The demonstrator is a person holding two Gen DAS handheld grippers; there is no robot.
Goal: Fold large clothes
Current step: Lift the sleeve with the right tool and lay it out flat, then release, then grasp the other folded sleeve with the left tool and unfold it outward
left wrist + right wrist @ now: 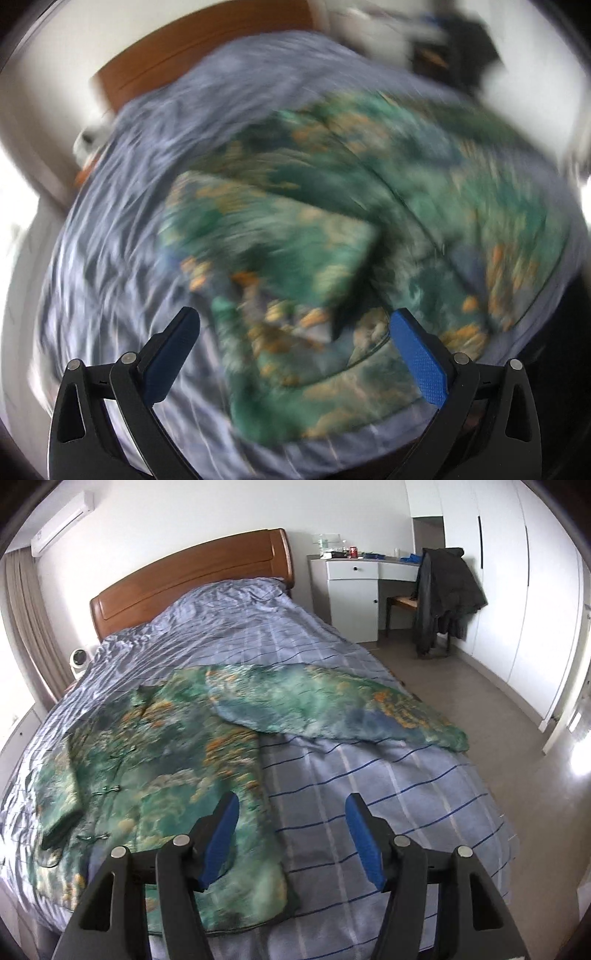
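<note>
Mid-fold: green-and-orange printed silky robe (166,760) flat on striped blue bed (369,794), left gripper (295,325) and right gripper (291,812) both apart, empty; next likely grab outstretched sleeve (332,709), fold inward.

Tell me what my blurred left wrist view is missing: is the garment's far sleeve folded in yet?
Observer: No. In the right wrist view the sleeve lies spread out across the bedspread.
Operator: Is the right hand-held gripper holding any cloth?
Observer: No, the right hand-held gripper is open and empty, above the garment edge.
Operator: Anything past the bed?
Observer: A dark jacket hangs on a chair by the white desk.
</note>
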